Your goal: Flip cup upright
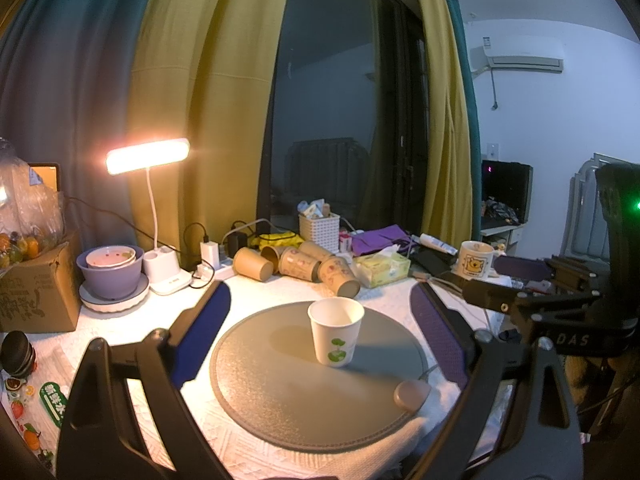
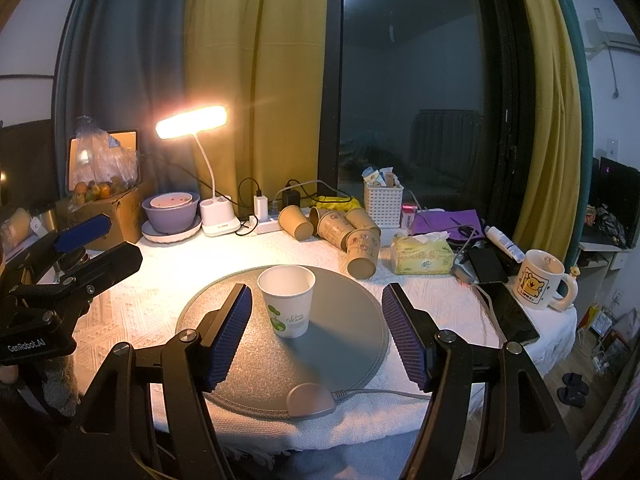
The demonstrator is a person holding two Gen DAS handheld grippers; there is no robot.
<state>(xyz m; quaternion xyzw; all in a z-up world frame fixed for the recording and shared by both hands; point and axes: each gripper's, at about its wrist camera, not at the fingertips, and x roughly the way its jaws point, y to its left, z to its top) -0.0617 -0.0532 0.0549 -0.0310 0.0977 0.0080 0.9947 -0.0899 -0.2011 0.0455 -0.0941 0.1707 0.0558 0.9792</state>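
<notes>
A white paper cup [image 1: 335,331] with a green leaf print stands upright, mouth up, on the round grey mat [image 1: 280,400]. It also shows in the right wrist view [image 2: 287,300] on the same mat [image 2: 344,344]. My left gripper [image 1: 320,320] is open and empty, its fingers wide on both sides of the cup without touching it. My right gripper [image 2: 316,328] is open and empty, with the cup between and just beyond its blue pads [image 2: 232,332]. The right gripper also shows at the right edge of the left wrist view [image 1: 520,280].
Several brown paper cups [image 2: 344,232] lie on their sides behind the mat. A tissue box [image 2: 422,256], cartoon mug [image 2: 540,280], phone [image 2: 508,312], white basket [image 2: 383,204], lit desk lamp [image 2: 192,122], purple bowl [image 2: 172,210] and cardboard box [image 2: 108,216] ring the table. A grey puck [image 2: 310,400] sits at the mat's near edge.
</notes>
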